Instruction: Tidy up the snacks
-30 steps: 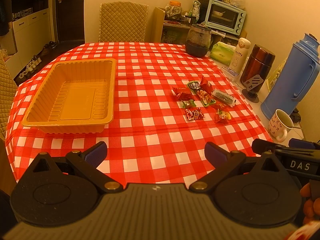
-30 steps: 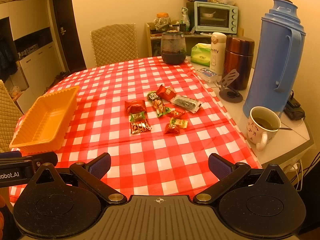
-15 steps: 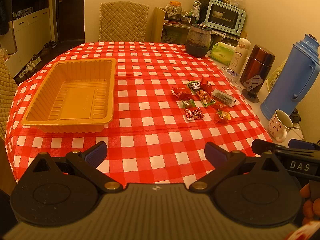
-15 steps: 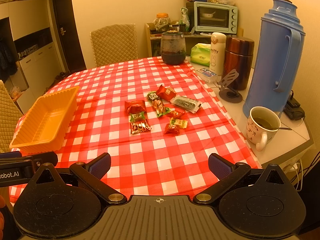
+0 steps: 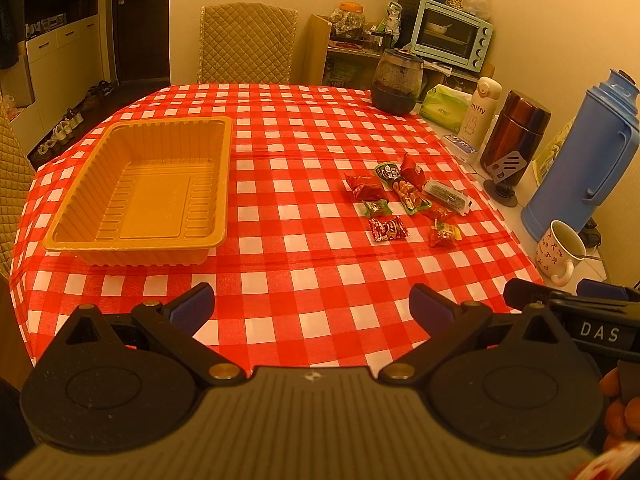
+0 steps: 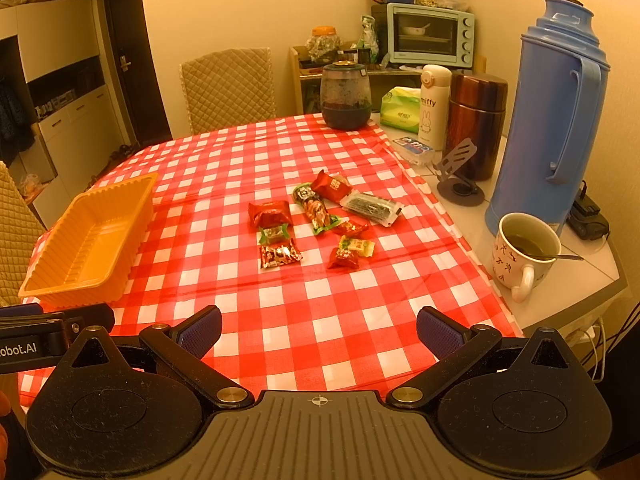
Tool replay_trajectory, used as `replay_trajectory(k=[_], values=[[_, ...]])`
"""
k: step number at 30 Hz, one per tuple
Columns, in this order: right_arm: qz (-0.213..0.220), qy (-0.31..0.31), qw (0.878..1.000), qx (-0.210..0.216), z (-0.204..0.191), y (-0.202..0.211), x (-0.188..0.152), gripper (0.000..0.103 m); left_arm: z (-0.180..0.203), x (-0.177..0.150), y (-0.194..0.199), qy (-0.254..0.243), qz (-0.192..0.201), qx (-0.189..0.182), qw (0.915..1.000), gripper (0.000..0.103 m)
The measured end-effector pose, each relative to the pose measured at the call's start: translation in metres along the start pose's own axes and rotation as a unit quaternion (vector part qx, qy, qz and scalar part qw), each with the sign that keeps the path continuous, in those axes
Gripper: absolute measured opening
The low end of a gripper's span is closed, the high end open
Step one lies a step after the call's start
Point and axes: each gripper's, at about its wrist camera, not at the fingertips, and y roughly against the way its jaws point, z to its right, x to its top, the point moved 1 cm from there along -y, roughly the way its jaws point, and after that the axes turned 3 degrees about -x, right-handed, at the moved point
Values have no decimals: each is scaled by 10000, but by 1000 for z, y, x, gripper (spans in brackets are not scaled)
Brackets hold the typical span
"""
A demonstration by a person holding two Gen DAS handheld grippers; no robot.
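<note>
change: none that I see. Both views match the last second, nothing has moved, so I read the task as not started.
left gripper (image 5: 311,307): jaws spread wide, holding nothing, hovering over the near table edge.
right gripper (image 6: 319,329): same, wide apart and empty, just beside the left one.
tray (image 5: 72,236): orange, on the cloth (image 5: 304,280) to my left, bare inside, no snacks in it.
snacks (image 6: 316,220): about nine wrapped pieces in a loose cluster right of centre, well apart from the tray; count is rough, a few overlap.
mug (image 6: 524,256): off the cloth at the right edge, holds a dark drink and a spoon.
flask (image 6: 548,120): blue, behind the mug, lid on.
jar (image 6: 346,96): far end, dark fill, probably not a snack; too far to tell.
next: my guess is the right gripper takes the nearest wrapper first.
</note>
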Motion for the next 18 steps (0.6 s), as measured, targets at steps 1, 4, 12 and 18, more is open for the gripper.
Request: replay_trajectory(k=[1, 4, 12, 18], values=[[-3, -5, 10000, 1, 0, 0, 0, 103, 0, 0, 0, 4, 1, -1, 10000, 103], [-3, -29, 10000, 4, 2, 0, 1, 103, 0, 1, 0, 7, 14, -19, 10000, 103], [-17, -122, 9999, -7, 7, -7, 5, 103, 1, 10, -7, 84, 48, -143, 9999, 103], [-21, -264, 9996, -25, 19, -18, 10, 103, 2, 17, -23, 152, -18, -225, 9996, 103]])
